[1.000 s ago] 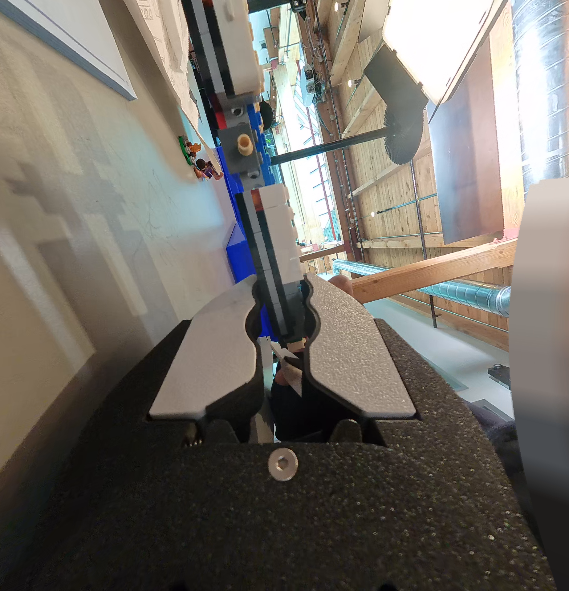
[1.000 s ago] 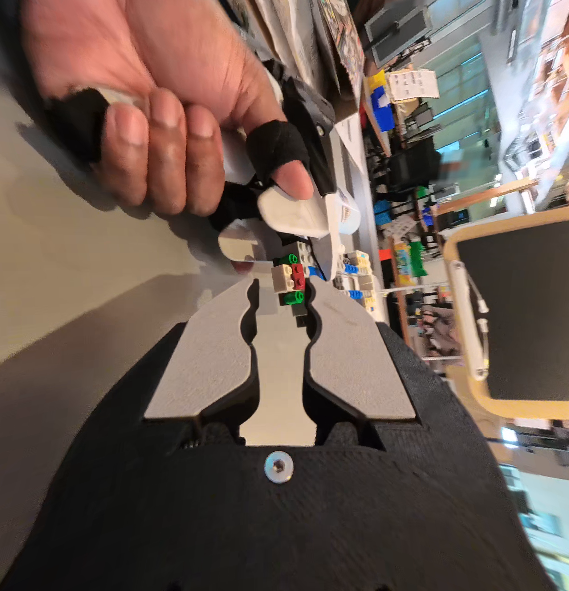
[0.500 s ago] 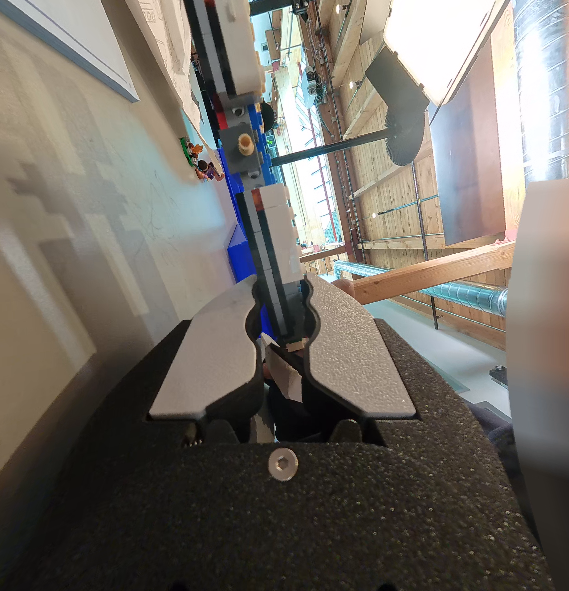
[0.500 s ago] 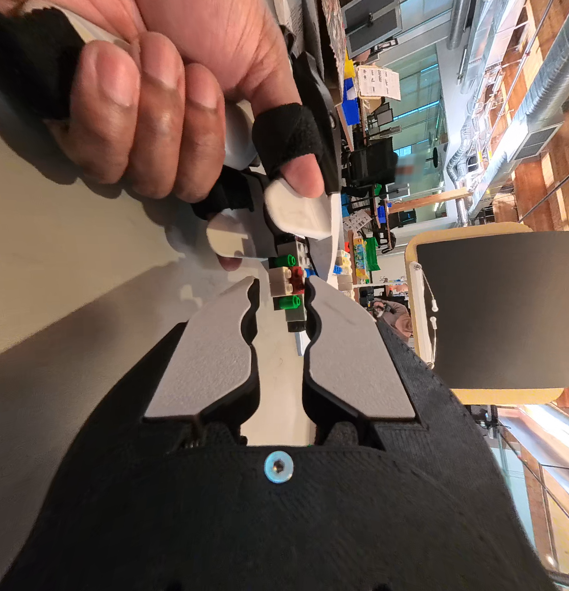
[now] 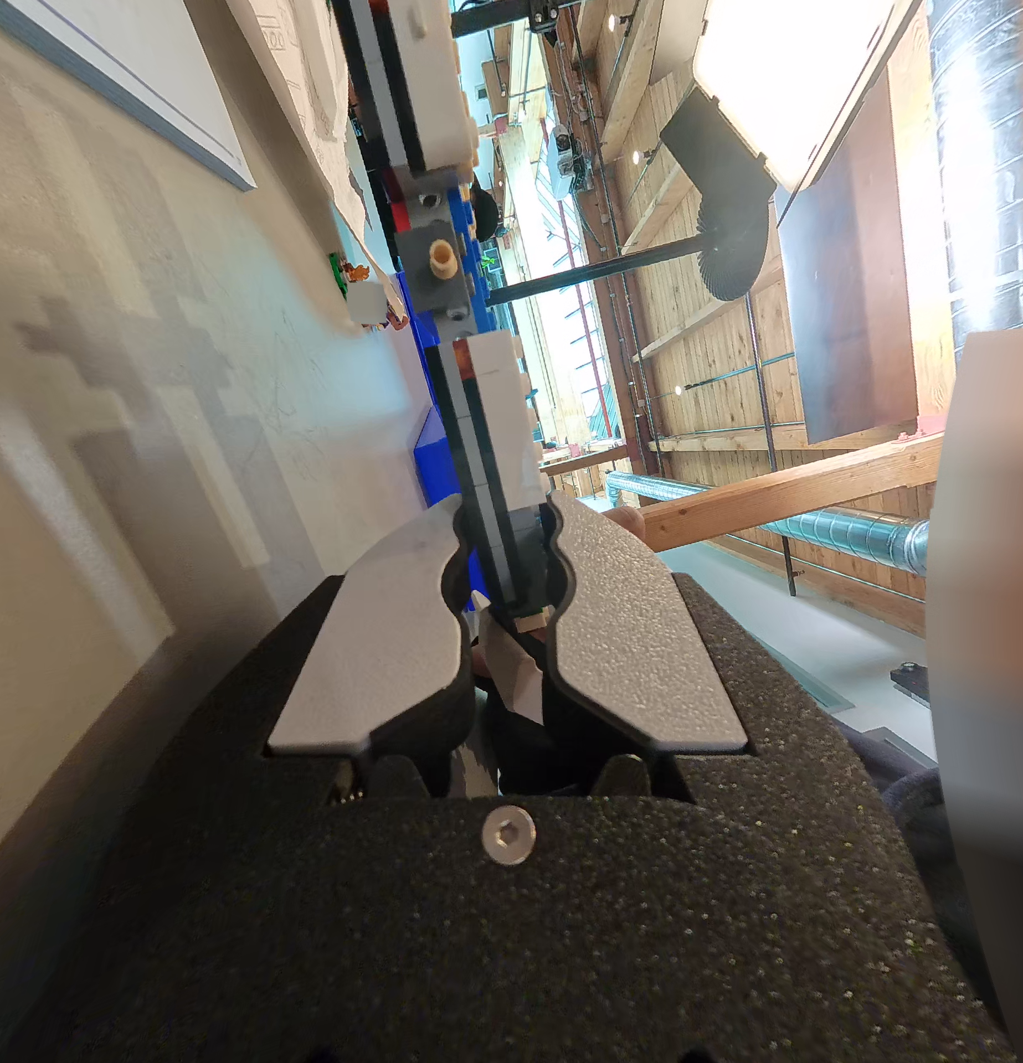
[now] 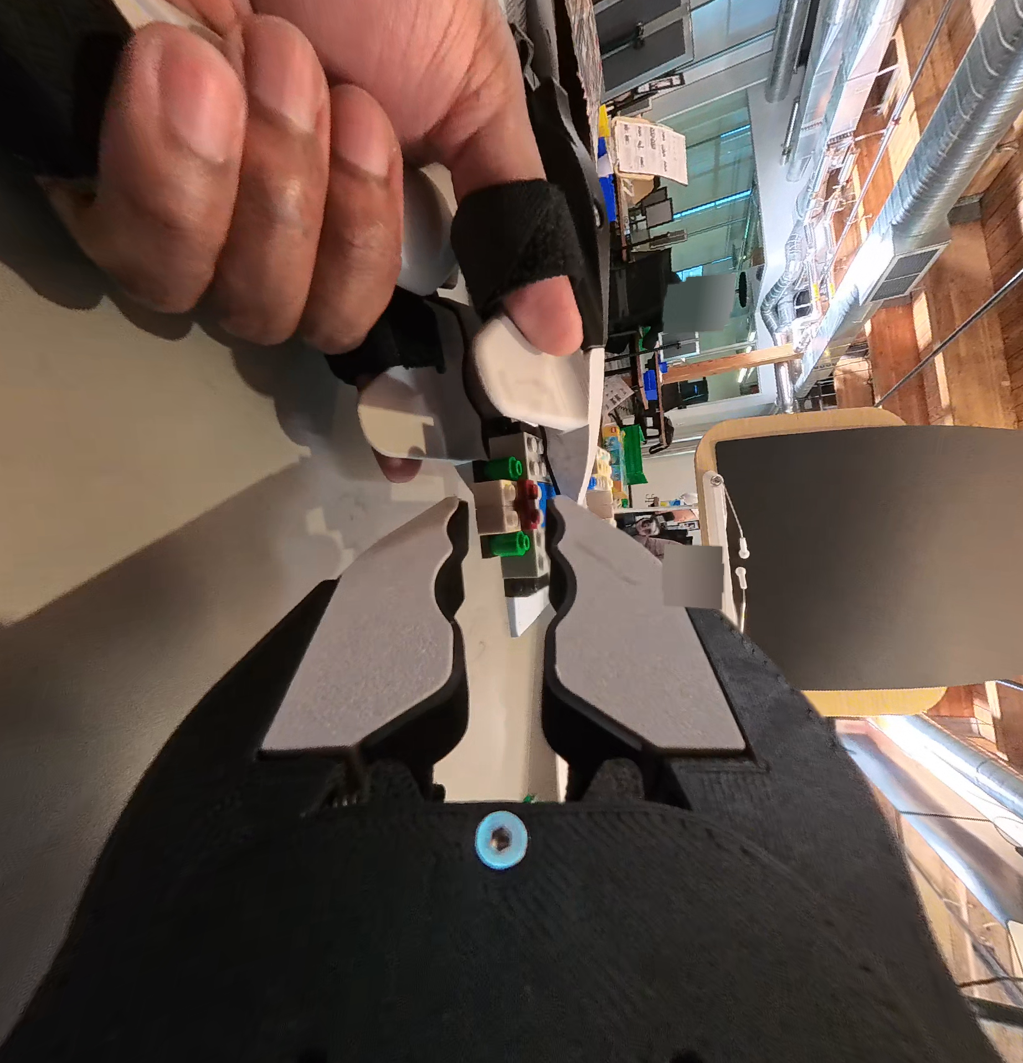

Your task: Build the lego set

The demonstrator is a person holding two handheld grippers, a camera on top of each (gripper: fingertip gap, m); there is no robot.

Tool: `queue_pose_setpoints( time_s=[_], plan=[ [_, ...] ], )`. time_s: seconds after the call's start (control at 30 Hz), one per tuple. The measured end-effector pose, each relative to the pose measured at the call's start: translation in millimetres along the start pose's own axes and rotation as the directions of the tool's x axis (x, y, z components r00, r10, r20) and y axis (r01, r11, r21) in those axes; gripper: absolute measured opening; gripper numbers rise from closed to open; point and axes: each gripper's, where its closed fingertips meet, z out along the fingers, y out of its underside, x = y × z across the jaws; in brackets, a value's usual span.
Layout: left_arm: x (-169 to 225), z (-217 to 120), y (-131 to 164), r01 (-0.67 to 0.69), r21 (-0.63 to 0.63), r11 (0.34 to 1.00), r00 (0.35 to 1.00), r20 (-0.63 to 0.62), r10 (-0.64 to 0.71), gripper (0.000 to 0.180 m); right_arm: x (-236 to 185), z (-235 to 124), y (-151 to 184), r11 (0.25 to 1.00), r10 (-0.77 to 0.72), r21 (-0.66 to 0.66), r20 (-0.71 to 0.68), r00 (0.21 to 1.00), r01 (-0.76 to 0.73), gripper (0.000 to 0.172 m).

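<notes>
My left gripper (image 5: 503, 512) is shut on the near end of a long brick assembly (image 5: 486, 437) of black, grey and white layers that reaches away from it, held above the table. In the right wrist view a hand (image 6: 267, 172) holds that left gripper (image 6: 468, 425), whose white fingers (image 6: 520, 379) clamp the assembly. The assembly's other end (image 6: 523, 566), with green pegs and tan, red and blue bricks, stands between the fingers of my right gripper (image 6: 506, 506). The right finger (image 6: 560, 517) lies against it. A thin gap shows between the left finger and the tan bricks.
The pale table top (image 5: 152, 402) carries paper sheets (image 5: 123, 69), a blue bin (image 5: 434, 454) and small toy figures (image 5: 353, 270). A black panel in a wooden frame (image 6: 871, 546) stands to the right. Shelves of bricks stand farther off. Left and right tips are no more than a few centimetres apart.
My right gripper has moved forward, so the assembly's end now stands between its fingers, which have narrowed slightly. The left gripper keeps its hold and has barely moved.
</notes>
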Motion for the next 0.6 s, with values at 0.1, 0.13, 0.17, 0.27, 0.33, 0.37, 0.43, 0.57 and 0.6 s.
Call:
queue_pose_setpoints(
  time_s=[0.1,0.13,0.17,0.27,0.33,0.37,0.43,0.57,0.6],
  plan=[
    [0,-1,-2,0.004,0.012,1.000,1.000,0.000,-0.004,0.021,3,-3,-3,1.000,-0.026,0.014,-0.039,0.999,0.027,0.027],
    [0,-1,-2,0.004,0.015,1.000,1.000,0.000,-0.004,0.021,3,-3,-4,0.999,-0.037,0.013,-0.050,0.998,0.037,0.027],
    [0,-1,-2,0.002,0.017,1.000,1.000,0.000,-0.002,0.021,3,-3,-4,0.999,-0.048,0.010,-0.062,0.997,0.049,0.027],
    [1,-1,-2,-0.003,0.018,1.000,1.000,-0.002,0.003,0.021,4,0,-3,0.997,-0.076,-0.004,-0.095,0.993,0.076,0.027],
    [1,-1,-2,-0.004,0.020,1.000,1.000,-0.002,0.004,0.021,2,2,-2,0.996,-0.089,-0.012,-0.104,0.991,0.088,0.027],
    [1,-1,-3,-0.003,0.021,1.000,1.000,-0.002,0.003,0.021,2,3,-1,0.996,-0.092,-0.015,-0.108,0.990,0.091,0.027],
    [1,-1,-3,-0.002,0.023,1.000,1.000,-0.003,0.002,0.021,1,4,-1,0.996,-0.091,-0.016,-0.119,0.989,0.090,0.028],
    [1,-1,-3,-0.004,0.023,1.000,1.000,-0.001,0.004,0.021,2,6,-1,0.995,-0.103,-0.029,-0.140,0.985,0.100,0.025],
    [1,-1,-3,-0.004,0.023,1.000,1.000,0.001,0.004,0.021,3,7,0,0.994,-0.107,-0.036,-0.153,0.982,0.102,0.023]
  ],
)
